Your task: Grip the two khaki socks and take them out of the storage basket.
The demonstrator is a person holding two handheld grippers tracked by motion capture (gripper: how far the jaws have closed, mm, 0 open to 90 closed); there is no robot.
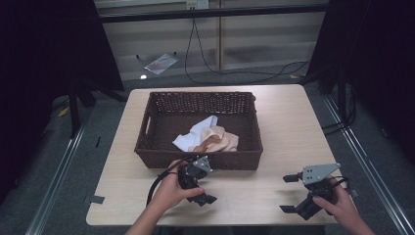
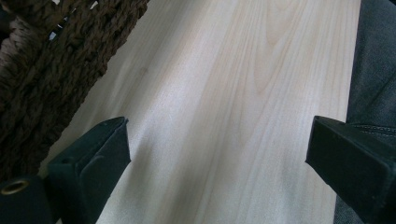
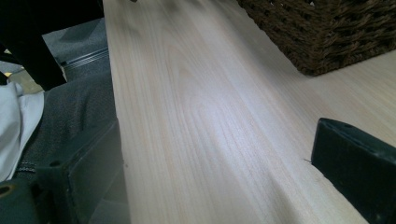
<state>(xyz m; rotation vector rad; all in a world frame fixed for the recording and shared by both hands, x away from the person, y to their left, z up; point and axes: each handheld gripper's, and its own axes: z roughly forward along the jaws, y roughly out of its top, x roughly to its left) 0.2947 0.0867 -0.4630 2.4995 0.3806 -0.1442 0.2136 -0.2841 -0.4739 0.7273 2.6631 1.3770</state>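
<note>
A dark brown wicker basket [image 1: 247,125] stands in the middle of the pale wooden table [image 1: 288,122]. Inside it lie a white cloth [image 1: 195,134] and a peach cloth [image 1: 219,139], bunched together. My left gripper [image 1: 208,181] is just in front of the basket's front wall, held low over the table, open and holding nothing. The left gripper view has the basket [image 2: 46,70] at its left and bare wood between the spread jaws [image 2: 217,126]. My right gripper [image 1: 289,193] hovers near the front right corner, open and holding nothing. In its view [image 3: 217,128] the basket corner [image 3: 327,32] is far off.
Black cables [image 1: 205,63] and a sheet of paper [image 1: 161,62] lie on the floor beyond the table. Dark stands and curtains flank both sides. The person's grey trousers [image 2: 373,60] are at the table's front edge. Bare table lies right of the basket.
</note>
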